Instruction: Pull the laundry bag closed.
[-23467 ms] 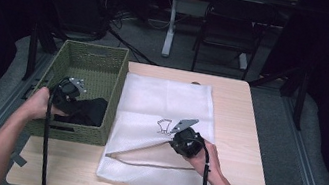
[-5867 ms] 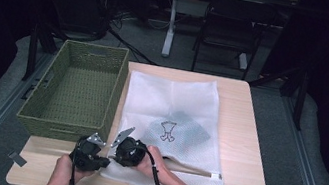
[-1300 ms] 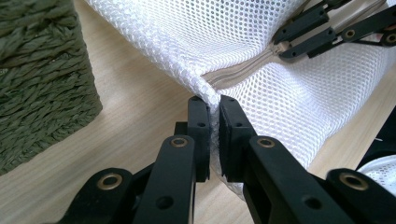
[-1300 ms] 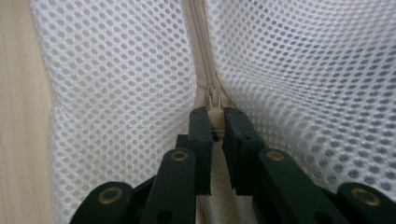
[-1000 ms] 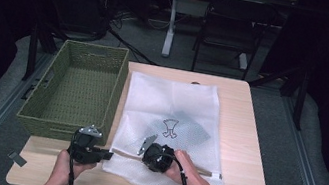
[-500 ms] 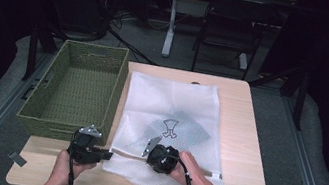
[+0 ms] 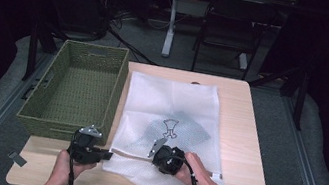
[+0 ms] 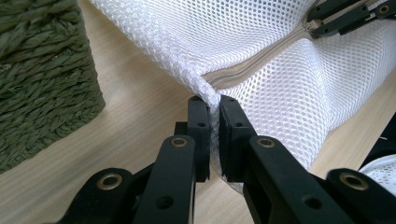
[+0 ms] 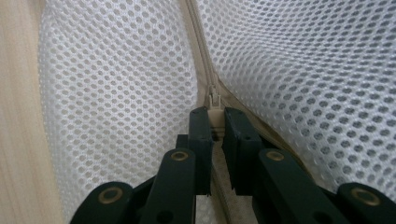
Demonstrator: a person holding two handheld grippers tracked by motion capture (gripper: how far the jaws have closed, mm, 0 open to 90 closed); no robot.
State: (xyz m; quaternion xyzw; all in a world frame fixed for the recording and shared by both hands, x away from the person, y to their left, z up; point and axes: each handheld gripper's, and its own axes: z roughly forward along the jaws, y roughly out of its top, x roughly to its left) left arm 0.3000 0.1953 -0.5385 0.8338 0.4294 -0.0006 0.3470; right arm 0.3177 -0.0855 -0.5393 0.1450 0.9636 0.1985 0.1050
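At the bottom of the high view, the left gripper [image 7: 106, 154] has its fingers pinched on the mesh bag's [image 7: 170, 103] corner. The right gripper [image 7: 155, 148], fingers clamped on the zipper pull [image 9: 214, 103], has slid rightward, so the zip is closing. The basket [image 7: 77, 89] sits upper left on the counter [image 7: 241, 136].

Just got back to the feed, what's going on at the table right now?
A person is working the zipper of a white mesh laundry bag that lies flat on the wooden table, beside a green woven basket. The left gripper is shut on the bag's corner at the zipper's end, holding it. The right gripper is shut on the zipper pull, partway along the bag's near edge. A dark item shows through the mesh inside the bag.
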